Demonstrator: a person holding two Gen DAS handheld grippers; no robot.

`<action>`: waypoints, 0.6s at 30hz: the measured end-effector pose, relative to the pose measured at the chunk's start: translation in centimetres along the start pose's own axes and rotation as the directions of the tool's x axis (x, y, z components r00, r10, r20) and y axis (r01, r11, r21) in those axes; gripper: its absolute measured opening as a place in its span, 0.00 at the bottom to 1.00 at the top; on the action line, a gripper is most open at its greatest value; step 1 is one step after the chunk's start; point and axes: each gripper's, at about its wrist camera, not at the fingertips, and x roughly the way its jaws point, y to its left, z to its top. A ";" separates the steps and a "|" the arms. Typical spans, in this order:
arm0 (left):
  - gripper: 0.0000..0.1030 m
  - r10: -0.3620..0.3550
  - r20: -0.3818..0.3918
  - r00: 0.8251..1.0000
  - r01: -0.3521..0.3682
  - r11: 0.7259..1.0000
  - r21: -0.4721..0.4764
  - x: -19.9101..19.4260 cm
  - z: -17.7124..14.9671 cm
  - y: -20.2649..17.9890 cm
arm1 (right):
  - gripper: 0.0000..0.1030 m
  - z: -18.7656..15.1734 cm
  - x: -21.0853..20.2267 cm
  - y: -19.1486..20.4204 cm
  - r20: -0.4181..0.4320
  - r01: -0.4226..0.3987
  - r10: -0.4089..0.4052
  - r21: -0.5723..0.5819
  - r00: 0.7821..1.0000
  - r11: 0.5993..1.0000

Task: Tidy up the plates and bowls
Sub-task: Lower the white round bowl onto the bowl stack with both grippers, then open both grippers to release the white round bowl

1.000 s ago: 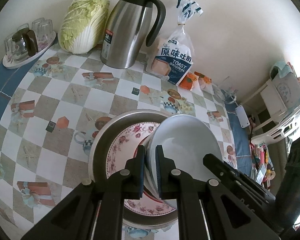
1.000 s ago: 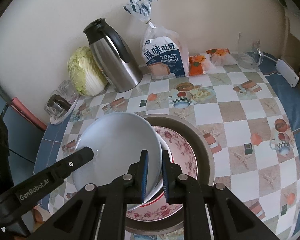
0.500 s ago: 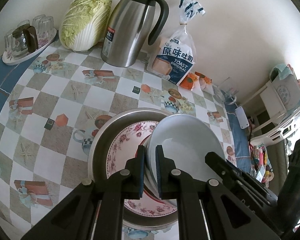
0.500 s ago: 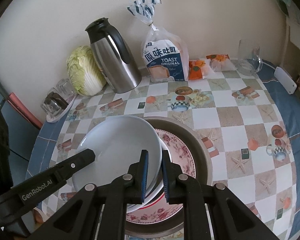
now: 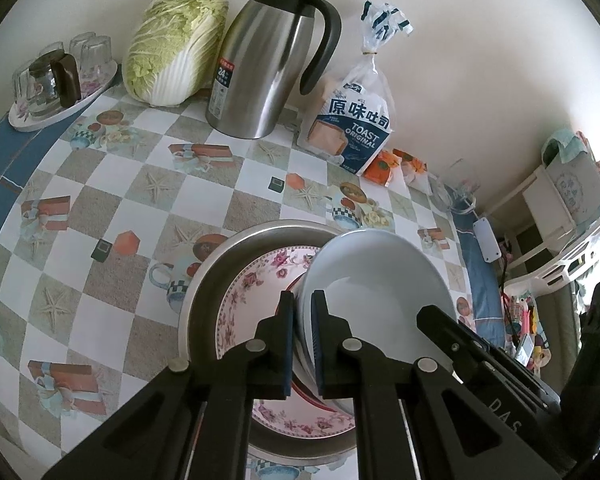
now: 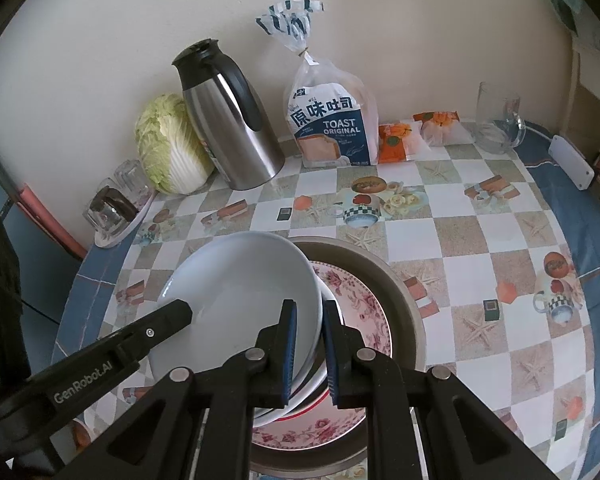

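**Both tools pinching the white plate**

Left tool [image 5: 302,340] and right tool [image 6: 309,350] are each clamped on opposite rims of the white plate [image 5: 380,276], probably for balance. It hovers tilted over the metal pan [image 5: 204,280] and floral plate [image 5: 252,292], near the tabletop's [image 5: 148,216] front edge.

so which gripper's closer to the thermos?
Left, as far as these views show. The left gripper grips the white plate's rim on the thermos side; the right gripper grips the opposite rim.

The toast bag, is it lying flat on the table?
No, the toast bag stands upright against the wall, between the steel thermos jug and the orange snack packets.
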 end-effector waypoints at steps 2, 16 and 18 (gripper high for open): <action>0.08 0.002 -0.002 1.000 -0.002 1.000 0.001 0.1 0.0 0.1 | 0.15 0.0 -0.1 0.0 0.002 -0.001 0.001 0.001 1.000 1.000; 0.12 -0.018 0.008 1.000 0.018 1.000 -0.009 -0.8 0.2 0.3 | 0.15 0.2 -1.2 -0.1 0.033 0.011 -0.011 -0.004 0.999 1.000; 0.34 -0.009 0.020 1.000 0.009 1.000 -0.012 -1.1 0.2 0.5 | 0.25 0.1 -1.4 0.1 0.041 0.031 -0.031 -0.015 0.999 0.999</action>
